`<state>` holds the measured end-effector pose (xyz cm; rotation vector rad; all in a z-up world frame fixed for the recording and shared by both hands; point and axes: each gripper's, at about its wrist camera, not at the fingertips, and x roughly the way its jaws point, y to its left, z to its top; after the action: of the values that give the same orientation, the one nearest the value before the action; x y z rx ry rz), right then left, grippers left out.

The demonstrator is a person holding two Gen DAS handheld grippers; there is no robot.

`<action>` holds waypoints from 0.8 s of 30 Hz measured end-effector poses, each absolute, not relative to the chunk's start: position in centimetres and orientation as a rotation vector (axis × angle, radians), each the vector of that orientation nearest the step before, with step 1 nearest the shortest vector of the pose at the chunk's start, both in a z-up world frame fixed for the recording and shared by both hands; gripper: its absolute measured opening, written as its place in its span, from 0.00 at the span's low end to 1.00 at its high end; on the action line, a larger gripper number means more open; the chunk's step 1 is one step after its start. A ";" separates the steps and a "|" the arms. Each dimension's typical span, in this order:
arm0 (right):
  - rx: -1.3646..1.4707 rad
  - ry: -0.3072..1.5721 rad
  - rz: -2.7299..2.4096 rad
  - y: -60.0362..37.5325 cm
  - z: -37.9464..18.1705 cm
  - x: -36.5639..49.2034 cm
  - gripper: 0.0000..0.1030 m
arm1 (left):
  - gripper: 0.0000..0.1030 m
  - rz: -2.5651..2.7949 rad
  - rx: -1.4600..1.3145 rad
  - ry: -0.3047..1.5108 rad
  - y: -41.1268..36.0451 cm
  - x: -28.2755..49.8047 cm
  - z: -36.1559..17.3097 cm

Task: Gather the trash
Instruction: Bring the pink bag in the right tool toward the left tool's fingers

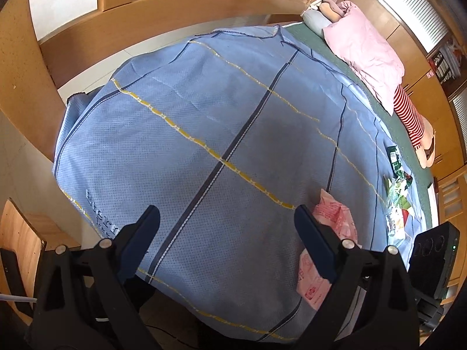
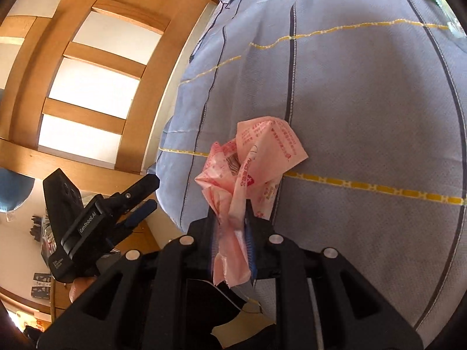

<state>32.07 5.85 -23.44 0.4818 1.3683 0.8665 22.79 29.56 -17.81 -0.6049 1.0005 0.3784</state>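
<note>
Pinching a crumpled pink bag (image 2: 248, 175), the right tool (image 2: 232, 233) has its two fingers (image 2: 249, 242) pressed nearly together on the bag's twisted lower part, and the rest of the bag bunches up above the fingertips, over the bed (image 2: 364, 102). Printed red text shows on the bag's folds. Under it lies the blue bedspread (image 2: 350, 134) with dark and yellow stripes.

Left of the bag in the right wrist view, the left tool (image 2: 146, 192) sits off the bed's edge with its fingers spread and nothing between them. A bit of a hand (image 2: 80, 288) shows below its body.

From the left wrist view, the left tool (image 1: 227, 221) stands wide apart over the near part of the bedspread (image 1: 204, 116), and the bag (image 1: 332, 221) lies just past its right finger (image 1: 315, 242), partly hidden by it. The right tool's black body (image 1: 435, 250) shows right of the bag, at the picture's edge.

Farther from the bag, toward the bed's right side, a scatter of green and clear wrappers (image 1: 397, 195) rests on the bedspread. Beyond that, a pink duvet (image 1: 364, 49) lies along a green sheet (image 1: 315, 40), with a red-and-white striped cloth (image 1: 408, 113) beside it. Wooden panelling (image 1: 146, 23) runs behind the bed's far end.
</note>
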 end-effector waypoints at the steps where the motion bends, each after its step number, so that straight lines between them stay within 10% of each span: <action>1: 0.485 1.371 0.867 5.8 -23.5 32.1 0.18 | 0.90 0.379 -0.603 1.002 29.5 22.8 -17.8; 24: 0.504 1.253 0.814 3.2 -20.8 31.9 0.49 | 0.90 0.383 -0.601 1.013 29.6 23.1 -18.2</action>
<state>31.93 3.19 -20.83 0.5042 1.2534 0.8135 23.08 29.65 -18.23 -0.6008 1.0128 0.3830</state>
